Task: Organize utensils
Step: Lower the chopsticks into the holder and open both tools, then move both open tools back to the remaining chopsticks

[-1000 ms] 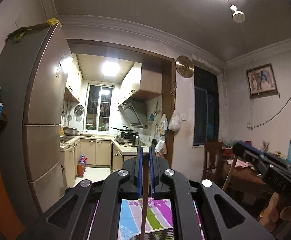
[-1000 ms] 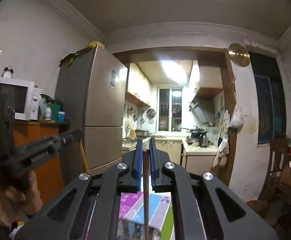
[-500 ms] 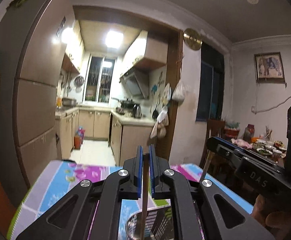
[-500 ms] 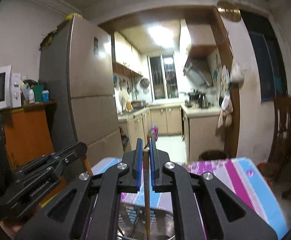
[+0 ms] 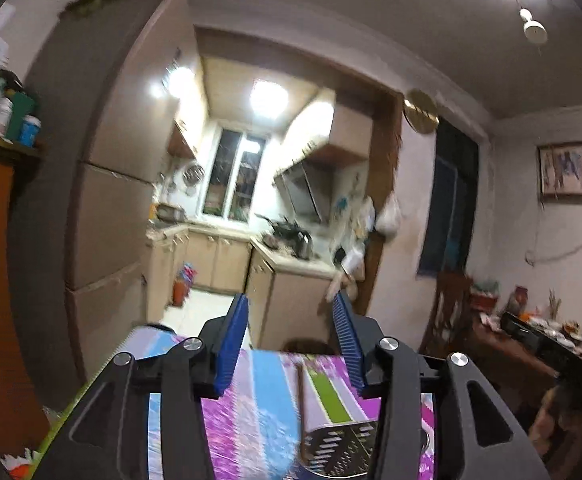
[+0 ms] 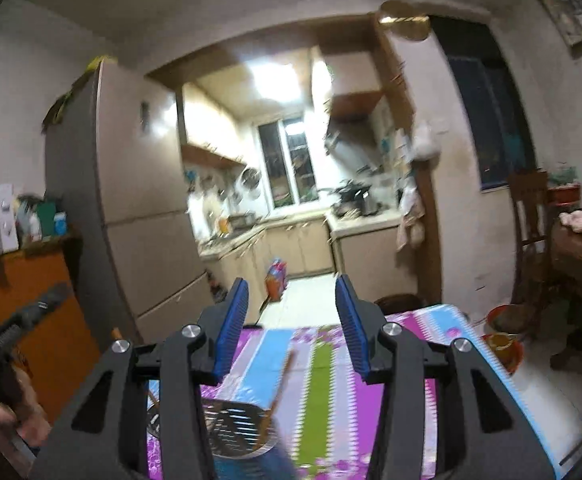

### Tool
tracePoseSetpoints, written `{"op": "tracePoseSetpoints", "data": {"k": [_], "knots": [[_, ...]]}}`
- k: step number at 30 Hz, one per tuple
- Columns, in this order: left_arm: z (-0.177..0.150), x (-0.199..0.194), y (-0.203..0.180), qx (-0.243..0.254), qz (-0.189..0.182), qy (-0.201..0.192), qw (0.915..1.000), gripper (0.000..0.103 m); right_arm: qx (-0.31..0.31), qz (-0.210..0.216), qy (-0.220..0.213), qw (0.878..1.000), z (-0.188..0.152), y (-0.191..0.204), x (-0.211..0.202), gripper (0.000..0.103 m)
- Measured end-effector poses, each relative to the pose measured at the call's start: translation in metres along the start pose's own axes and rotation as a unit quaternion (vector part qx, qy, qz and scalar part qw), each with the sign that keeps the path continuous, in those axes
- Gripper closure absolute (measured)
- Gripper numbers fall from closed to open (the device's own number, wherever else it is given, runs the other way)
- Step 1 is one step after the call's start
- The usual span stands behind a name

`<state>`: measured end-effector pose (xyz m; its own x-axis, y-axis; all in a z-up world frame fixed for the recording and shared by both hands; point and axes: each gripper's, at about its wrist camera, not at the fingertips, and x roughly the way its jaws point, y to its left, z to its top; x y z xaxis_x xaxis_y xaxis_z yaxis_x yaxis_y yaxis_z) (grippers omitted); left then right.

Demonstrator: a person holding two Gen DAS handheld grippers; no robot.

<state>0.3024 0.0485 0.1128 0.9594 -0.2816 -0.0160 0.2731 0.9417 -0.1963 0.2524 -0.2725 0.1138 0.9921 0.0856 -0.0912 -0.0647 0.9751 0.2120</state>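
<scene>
In the left wrist view, motion blur is smearing most of the scene, and the bottom edge is cutting off the metal holder point(image 5: 333, 450), so you are seeing only its slotted upper wall. Your left gripper point(image 5: 291, 344) is opening, its blue fingers point(image 5: 233, 340) standing apart with nothing pressed between them. A chopstick point(image 5: 302, 396) is showing as a soft brown streak below the gap, nearer the right finger, standing in the holder and free of both pads. The striped tablecloth point(image 5: 259, 400) is lying under the fingers. Beyond the fingertips the kitchen doorway is opening out, with the fridge point(image 5: 119, 184) left of the left finger. At the far right edge a dark shape is partly showing; you cannot tell what it is.

In the right wrist view, your right gripper point(image 6: 293, 324) is also opening, and nothing is touching its blue fingers point(image 6: 353, 328). A chopstick point(image 6: 283, 384) is leaning below the gap, its lower end inside the slotted metal holder point(image 6: 231, 428), which is sitting below the left finger and partly hiding behind the black frame. The striped tablecloth point(image 6: 323, 392) is running under both fingers. Far left, a hand point(image 6: 15, 412) is gripping a dark handle, mostly cut off.
</scene>
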Motion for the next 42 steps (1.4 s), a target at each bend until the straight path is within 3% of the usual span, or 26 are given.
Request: {"op": "tracePoseSetpoints", "data": {"k": [3, 7, 9, 12, 16, 18, 22, 28, 32, 37, 42], "knots": [[0.016, -0.045, 0.012, 0.017, 0.02, -0.021, 0.9994, 0.058, -0.008, -0.011, -0.014, 1.0, 0.009, -0.022, -0.045, 0.059], [0.01, -0.123, 0.021, 0.079, 0.045, -0.028, 0.9955, 0.051, -0.064, -0.032, -0.005, 0.997, -0.003, -0.039, -0.128, 0.059], [-0.003, -0.159, 0.026, 0.103, 0.054, -0.014, 0.9931, 0.049, -0.094, -0.053, 0.001, 0.994, -0.017, -0.043, -0.161, 0.049], [-0.035, -0.203, 0.037, 0.13, 0.076, 0.038, 0.9879, 0.049, -0.116, -0.08, 0.035, 0.989, -0.048, -0.049, -0.208, 0.048], [-0.094, -0.256, 0.051, 0.144, 0.115, 0.115, 0.9761, 0.049, -0.1, -0.112, 0.097, 0.984, -0.098, -0.057, -0.25, 0.048], [-0.12, -0.272, 0.054, 0.132, 0.115, 0.149, 0.9732, 0.049, -0.092, -0.129, 0.139, 0.978, -0.127, -0.056, -0.263, 0.048], [-0.178, -0.301, 0.04, 0.124, 0.1, 0.216, 0.9632, 0.049, -0.074, -0.12, 0.194, 0.971, -0.163, -0.05, -0.271, 0.048], [-0.219, -0.319, -0.004, 0.153, 0.046, 0.245, 0.9562, 0.053, -0.081, -0.089, 0.236, 0.964, -0.206, -0.024, -0.276, 0.048], [-0.234, -0.316, -0.035, 0.19, -0.001, 0.247, 0.9502, 0.069, -0.09, -0.045, 0.245, 0.964, -0.23, 0.003, -0.274, 0.048], [-0.236, -0.287, -0.056, 0.196, -0.022, 0.239, 0.9508, 0.082, -0.111, -0.013, 0.236, 0.965, -0.237, 0.026, -0.278, 0.048], [-0.243, -0.263, -0.053, 0.181, -0.021, 0.255, 0.9497, 0.083, -0.103, -0.015, 0.238, 0.966, -0.234, 0.022, -0.277, 0.048]]}}
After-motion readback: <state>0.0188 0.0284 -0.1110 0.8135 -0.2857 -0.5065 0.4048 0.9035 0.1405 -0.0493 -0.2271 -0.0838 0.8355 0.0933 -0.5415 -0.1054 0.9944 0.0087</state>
